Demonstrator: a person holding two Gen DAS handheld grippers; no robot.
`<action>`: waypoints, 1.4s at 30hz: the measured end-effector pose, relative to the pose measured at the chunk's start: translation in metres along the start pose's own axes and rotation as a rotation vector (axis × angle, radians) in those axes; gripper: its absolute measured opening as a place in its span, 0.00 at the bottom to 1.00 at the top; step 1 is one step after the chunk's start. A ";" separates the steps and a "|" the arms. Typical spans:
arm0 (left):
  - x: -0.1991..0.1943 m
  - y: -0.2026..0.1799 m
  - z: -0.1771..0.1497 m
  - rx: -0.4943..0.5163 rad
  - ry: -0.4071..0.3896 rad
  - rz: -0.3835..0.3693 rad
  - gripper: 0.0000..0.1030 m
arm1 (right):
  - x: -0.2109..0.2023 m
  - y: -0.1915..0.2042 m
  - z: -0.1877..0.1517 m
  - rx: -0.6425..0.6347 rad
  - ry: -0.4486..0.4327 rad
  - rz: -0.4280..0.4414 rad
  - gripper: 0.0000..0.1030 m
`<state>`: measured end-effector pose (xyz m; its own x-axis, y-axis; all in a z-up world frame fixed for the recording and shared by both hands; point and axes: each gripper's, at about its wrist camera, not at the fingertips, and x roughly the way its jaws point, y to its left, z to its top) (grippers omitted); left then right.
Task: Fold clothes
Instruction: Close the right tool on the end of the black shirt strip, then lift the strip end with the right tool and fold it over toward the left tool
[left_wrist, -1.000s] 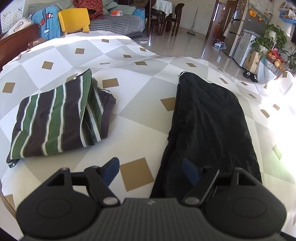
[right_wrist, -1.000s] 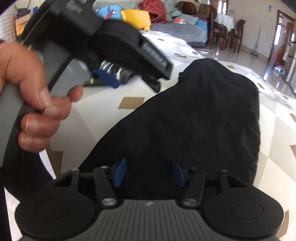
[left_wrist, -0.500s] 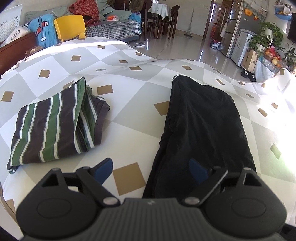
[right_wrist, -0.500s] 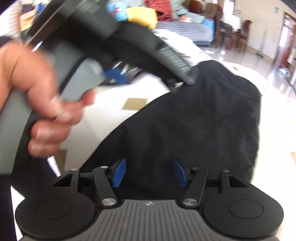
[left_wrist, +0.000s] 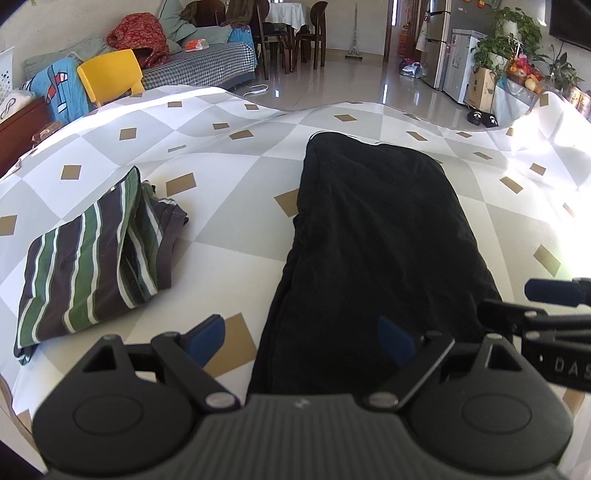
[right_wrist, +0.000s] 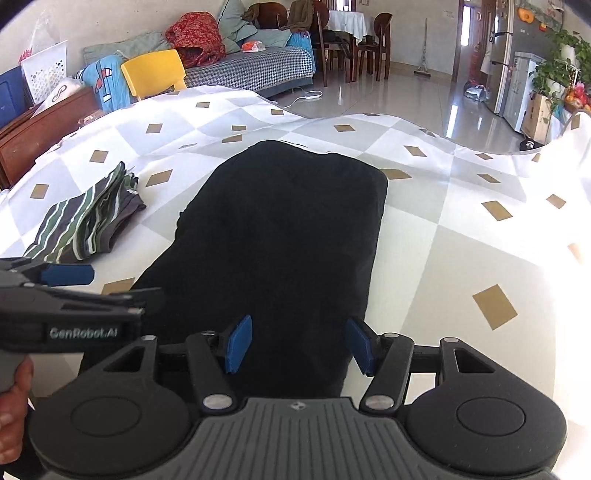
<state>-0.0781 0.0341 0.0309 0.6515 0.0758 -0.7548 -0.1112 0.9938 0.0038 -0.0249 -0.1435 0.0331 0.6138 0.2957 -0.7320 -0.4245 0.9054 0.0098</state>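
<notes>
Left wrist view, nearest first: the left tongs are released, blue pads spread wide, the left pad over bare cloth-covered table and the right pad over the near end of the black garment; whether either touches is unclear. At 3 o'clock the right tongs enter from the edge, beside the garment's right border. The garment lies flat as a long folded strip running from 6 toward 12 o'clock. At 9 o'clock a folded striped shirt lies well apart from it, with checked cloth between. Farther, at 11 o'clock, a yellow chair stands beyond the table edge. Right wrist view, nearest first: the right tongs are also released, both pads over the garment's near end, gripping nothing. At 9 o'clock the left tongs reach in, with a hand on the handle at 8 o'clock. The striped shirt sits at 10 o'clock, and the yellow chair at 11 o'clock beyond the table.
</notes>
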 end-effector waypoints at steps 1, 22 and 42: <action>0.000 -0.003 -0.002 0.016 0.001 0.002 0.87 | 0.002 -0.005 0.003 0.001 0.004 0.003 0.55; 0.027 -0.022 -0.030 0.005 0.100 0.011 1.00 | 0.089 -0.070 0.054 0.185 0.051 0.029 0.55; 0.027 -0.025 -0.030 -0.028 0.106 0.036 1.00 | 0.101 -0.027 0.042 -0.060 -0.006 -0.007 0.14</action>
<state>-0.0802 0.0093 -0.0095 0.5637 0.1005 -0.8198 -0.1551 0.9878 0.0144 0.0767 -0.1248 -0.0123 0.6207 0.2919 -0.7277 -0.4597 0.8874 -0.0362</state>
